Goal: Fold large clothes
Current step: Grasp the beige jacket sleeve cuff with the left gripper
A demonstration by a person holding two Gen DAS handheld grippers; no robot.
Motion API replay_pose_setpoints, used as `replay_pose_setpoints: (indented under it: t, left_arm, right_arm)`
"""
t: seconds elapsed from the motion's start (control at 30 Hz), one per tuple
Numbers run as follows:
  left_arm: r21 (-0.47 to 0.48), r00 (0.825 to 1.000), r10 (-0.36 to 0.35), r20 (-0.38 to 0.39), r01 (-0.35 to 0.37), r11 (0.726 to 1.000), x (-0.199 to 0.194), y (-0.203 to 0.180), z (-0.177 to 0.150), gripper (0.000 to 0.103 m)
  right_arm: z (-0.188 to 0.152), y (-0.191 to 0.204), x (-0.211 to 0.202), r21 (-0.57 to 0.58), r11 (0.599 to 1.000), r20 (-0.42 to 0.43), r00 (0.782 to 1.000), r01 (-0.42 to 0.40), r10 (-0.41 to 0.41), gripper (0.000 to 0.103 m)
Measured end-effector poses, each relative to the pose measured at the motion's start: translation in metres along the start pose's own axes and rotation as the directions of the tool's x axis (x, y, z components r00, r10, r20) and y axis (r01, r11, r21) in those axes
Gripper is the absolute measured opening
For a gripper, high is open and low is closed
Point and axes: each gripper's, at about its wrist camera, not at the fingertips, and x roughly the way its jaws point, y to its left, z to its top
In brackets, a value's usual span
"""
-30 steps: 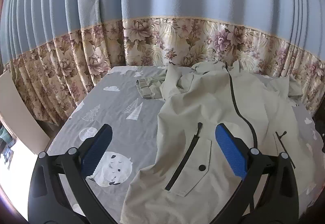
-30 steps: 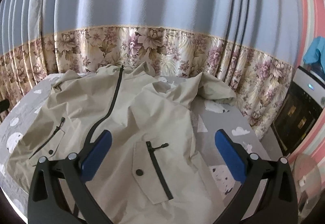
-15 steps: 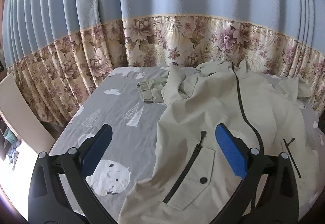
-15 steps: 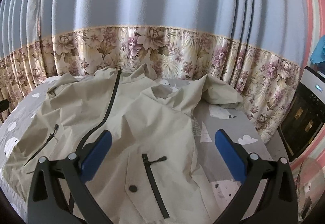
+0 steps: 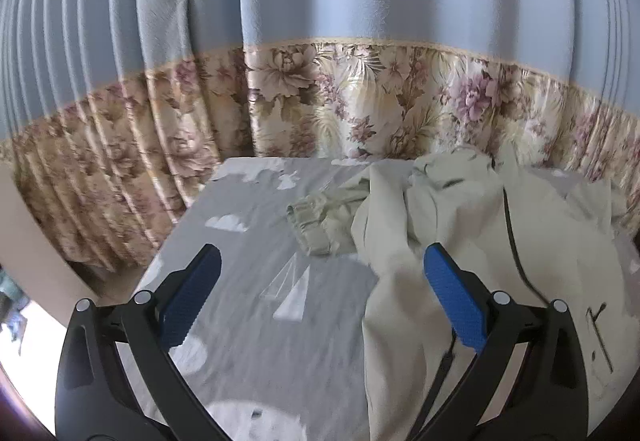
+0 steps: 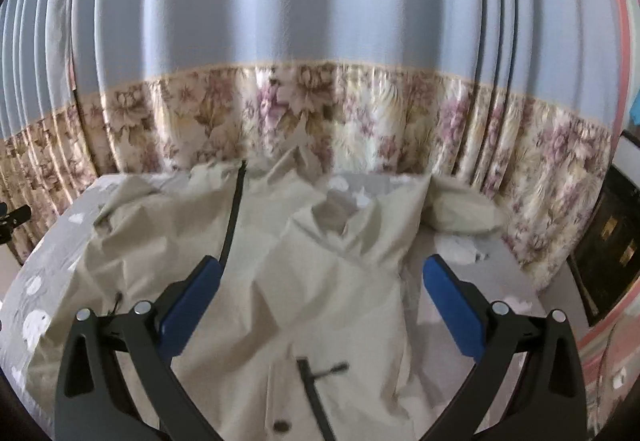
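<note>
Beige jacket (image 6: 280,281) lies spread front-up on a grey printed bedsheet (image 5: 256,281), black centre zip closed, one sleeve cuff (image 5: 312,225) bunched toward the curtain (image 5: 320,41). No brand, label or legible writing observed. Left gripper (image 5: 320,297): blue pads wide apart, holding nothing, above the jacket's edge. Right gripper (image 6: 320,301): likewise spread, empty, over the chest.

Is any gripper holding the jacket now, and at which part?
Nothing is held. The left gripper and the right gripper are open above the jacket.
</note>
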Motion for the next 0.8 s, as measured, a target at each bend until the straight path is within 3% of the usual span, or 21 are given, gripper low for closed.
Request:
replay_pose_setpoints:
  t: [0.13,0.4,0.53,0.67,0.73,0.77,0.8]
  left_arm:
    - [0.046,0.996,0.064,-0.067,-0.061,0.997,0.049,0.011,0.016,0.100]
    - [0.044,0.985,0.047,-0.169,-0.040,0.998,0.156,0.017,0.025,0.100]
    - [-0.069,0.971,-0.044,-0.236,0.028,0.997,0.194,0.019,0.016,0.100]
    - [-0.070,0.968,-0.019,-0.249,0.002,0.998,0.214,0.016,0.009,0.100]
    - [-0.081,0.966,-0.015,-0.259,-0.006,0.997,0.223,0.018,0.008,0.100]
    - [-0.092,0.964,-0.015,-0.267,-0.009,0.996,0.228,0.020,0.008,0.098]
    - [-0.098,0.961,-0.023,-0.276,-0.004,0.995,0.231,0.021,0.008,0.095]
  right_arm:
    - [0.014,0.013,0.017,-0.092,0.990,0.031,0.994,0.105,-0.102,0.101]
    - [0.023,0.002,0.078,-0.061,0.998,-0.084,0.996,-0.001,-0.004,0.101]
    - [0.022,-0.002,0.104,-0.072,0.997,-0.098,0.995,0.022,-0.029,0.101]
    - [0.027,-0.011,0.132,-0.103,0.994,-0.084,0.996,0.028,-0.037,0.101]
    - [0.032,-0.017,0.142,-0.102,0.995,-0.070,0.997,0.006,-0.013,0.084]
    - [0.035,-0.021,0.151,-0.101,0.995,-0.080,0.997,-0.014,0.006,0.060]
    - [0.039,-0.023,0.160,-0.100,0.995,-0.096,0.995,-0.029,0.019,0.046]
